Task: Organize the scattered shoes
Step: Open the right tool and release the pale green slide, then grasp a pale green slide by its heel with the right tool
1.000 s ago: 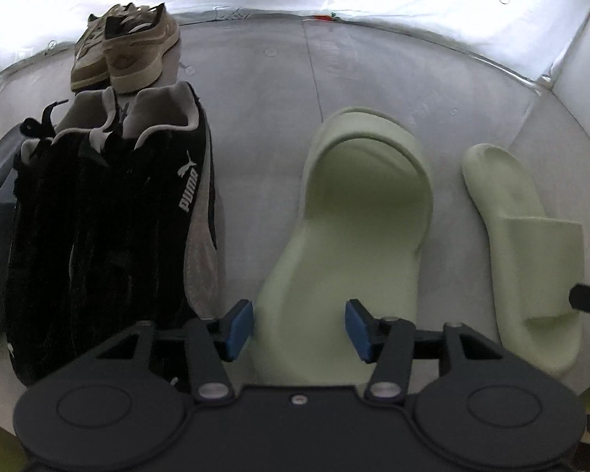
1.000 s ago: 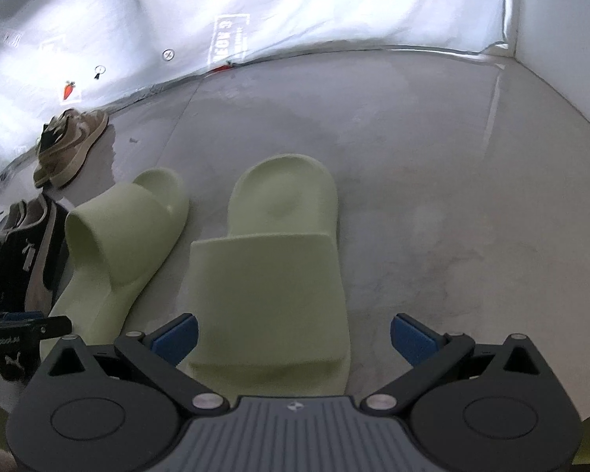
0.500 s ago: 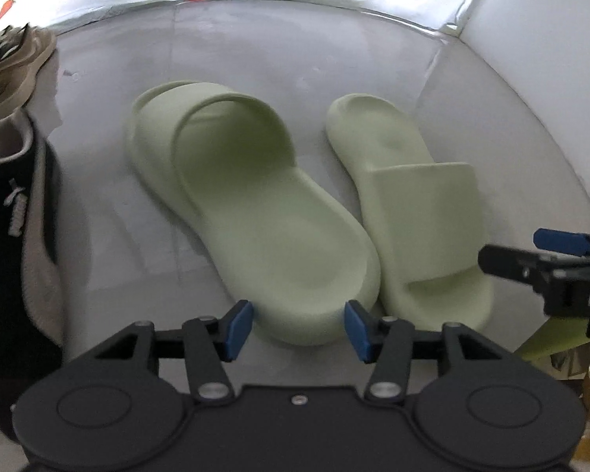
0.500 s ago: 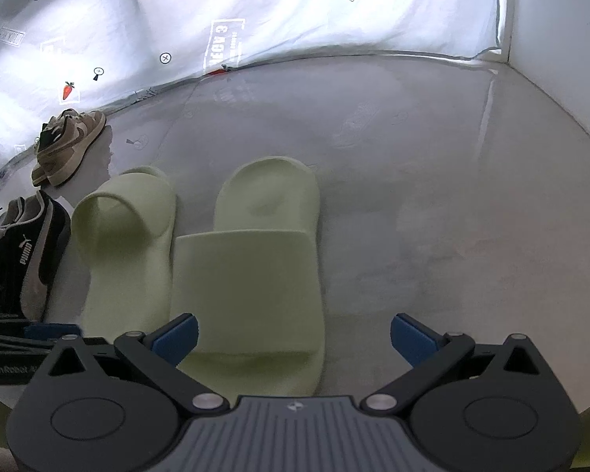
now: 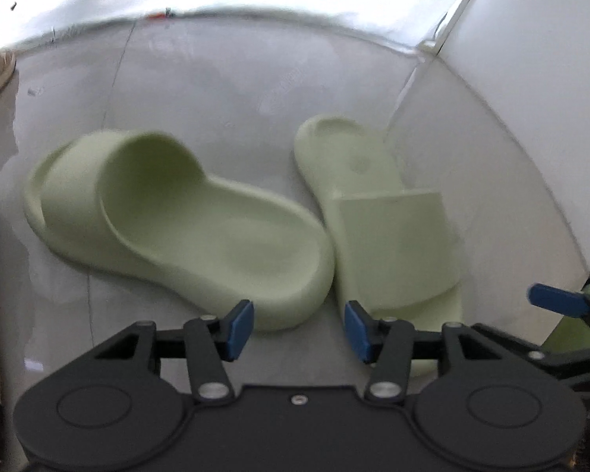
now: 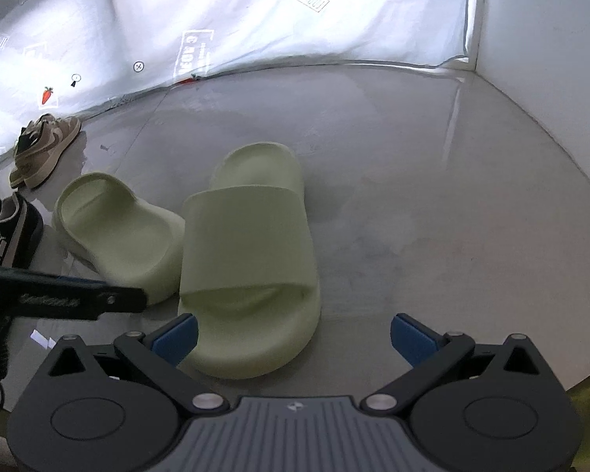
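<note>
Two pale green slides sit on the grey floor (image 6: 413, 181), near the corner where the white sheet wall meets the plain white wall. The left slide (image 5: 169, 216) lies at an angle with its heel end pushed up against the side of the right slide (image 5: 381, 228), so they're touching but not parallel. The left gripper (image 5: 299, 324) has its jaws partly apart, nothing clamped, with the heel of the left slide just ahead of the gap between the blue pads. The right gripper (image 6: 293, 336) is spread wide and empty, hanging over the front end of the right slide, its left pad right beside that slide's edge. Off to the left are black sneakers (image 6: 8, 236) and, further back by the sheet wall, a tan pair (image 6: 43, 145).
</note>
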Demonstrator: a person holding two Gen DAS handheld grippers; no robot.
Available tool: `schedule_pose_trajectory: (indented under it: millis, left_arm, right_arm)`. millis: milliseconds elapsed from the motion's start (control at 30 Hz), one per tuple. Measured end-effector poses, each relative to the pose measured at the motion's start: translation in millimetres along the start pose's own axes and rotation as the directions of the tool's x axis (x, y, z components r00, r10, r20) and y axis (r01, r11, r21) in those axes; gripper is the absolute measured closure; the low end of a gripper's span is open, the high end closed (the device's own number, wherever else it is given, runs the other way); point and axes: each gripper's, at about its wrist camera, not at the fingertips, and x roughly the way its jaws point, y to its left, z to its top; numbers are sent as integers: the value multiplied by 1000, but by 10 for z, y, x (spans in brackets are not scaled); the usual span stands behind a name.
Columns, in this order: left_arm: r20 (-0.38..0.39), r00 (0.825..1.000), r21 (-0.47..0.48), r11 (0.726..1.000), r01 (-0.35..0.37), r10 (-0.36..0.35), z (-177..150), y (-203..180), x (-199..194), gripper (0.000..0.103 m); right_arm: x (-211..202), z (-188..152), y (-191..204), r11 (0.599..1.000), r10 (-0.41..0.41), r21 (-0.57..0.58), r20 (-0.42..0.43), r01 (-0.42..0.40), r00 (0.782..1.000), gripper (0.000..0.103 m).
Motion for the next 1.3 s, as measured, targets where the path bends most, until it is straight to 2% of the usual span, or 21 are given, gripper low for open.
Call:
schedule_pose_trajectory:
  millis: [67,133,167,200,233,267,300,367,467,533,633,800,1033,1133,1300]
  left_arm:
    - [40,999,-1,1000,-26,26,-60,84,-166,51]
    - [75,995,-14,998,-63,64,-99,204,-297,51]
    - [96,990,-36,995,-96,99,-133,331,-395,51]
    - [102,988,-53,993,-109,114,-144,428,-435,51]
    - [109,985,-81,989,-122,131,-156,543,-481,51]
    - [115,982,-112,984,-136,149,-169,662,-529,51]
    - [119,980,-131,981,-146,162,-155,734,-539,51]
    - [124,975,-166,972,-164,186,-118,863,-547,51]
    - [120,974,-181,969,-166,190,-59,1017,-558,51]
    - [129,975,-188,970,-152,178,-15,1065,-531,51]
    - [148,975,-165,976,-143,168,77,1170,-558,51]
    - [160,978,-129,985,-111,131,240,1254,-508,51]
    - [185,979,-46,996,-83,90,595,1457,-290,51]
    - [193,977,-54,996,-77,86,722,1575,-206,51]
    - [205,974,-130,989,-67,93,931,1751,-93,51]
  right_arm:
    - [-1,32,60,999,21,-28,18,-21,1000,1]
    - [13,70,155,997,54,-65,34,-51,998,12]
    - [58,105,258,991,98,-99,28,-95,995,32]
    - [106,138,360,982,138,-131,19,-134,990,49]
    - [161,159,456,975,161,-154,4,-159,987,52]
    - [215,180,555,967,185,-176,-13,-185,983,60]
    - [269,195,663,955,216,-200,-37,-219,976,77]
    - [362,209,837,933,265,-229,-80,-276,961,91]
    - [618,235,1156,893,346,-234,-190,-385,919,91]
    - [776,238,1278,892,336,-227,-244,-390,910,91]
    - [951,277,1370,922,266,-207,-271,-326,925,94]
    - [1049,401,1380,960,168,-181,-238,-214,956,94]
    - [1311,697,1282,988,94,-105,-205,-117,974,94]
    - [1478,868,1249,993,53,-94,-189,-72,981,90]
    - [1846,1181,1250,993,59,-94,-180,-77,982,89]
